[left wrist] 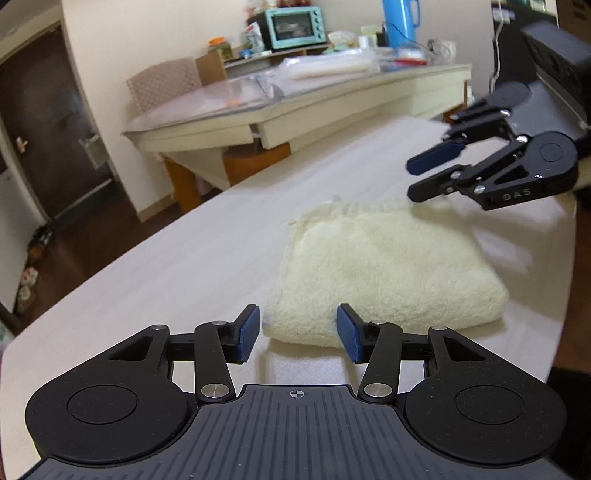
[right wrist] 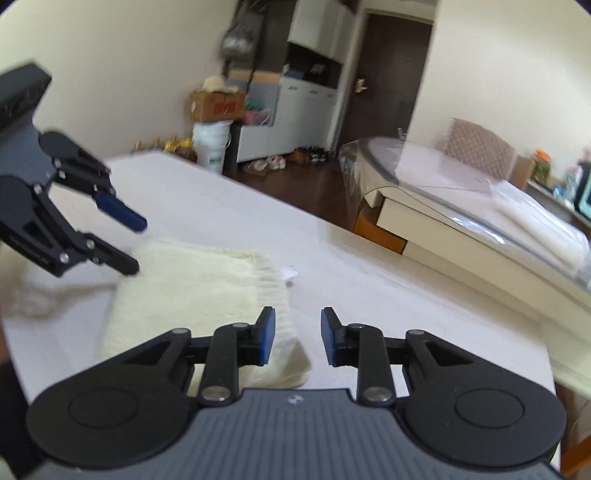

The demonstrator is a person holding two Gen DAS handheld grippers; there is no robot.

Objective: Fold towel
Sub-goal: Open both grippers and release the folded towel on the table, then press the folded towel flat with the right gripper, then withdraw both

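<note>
A cream, fluffy towel (left wrist: pixel 384 269) lies folded into a thick rectangle on the white table (left wrist: pixel 184 266). My left gripper (left wrist: pixel 298 332) hovers open just before the towel's near corner, blue pads clear of the cloth. In the same view my right gripper (left wrist: pixel 413 181) hangs open above the towel's far right corner, nothing between its fingers. From the right wrist view, the towel (right wrist: pixel 192 291) lies left of and partly under my right gripper (right wrist: pixel 297 336), whose pads stand apart over bare table. There my left gripper (right wrist: pixel 140 245) hovers open at the towel's far left corner.
A second table (left wrist: pixel 295 107) with a clear cover stands beyond, carrying a teal toaster oven (left wrist: pixel 295 27), a blue jug (left wrist: pixel 399 20) and clutter. A small white scrap (right wrist: pixel 290 274) lies on the table beside the towel's fringed edge. A dark door (right wrist: pixel 384 77) and shoes on the floor lie beyond.
</note>
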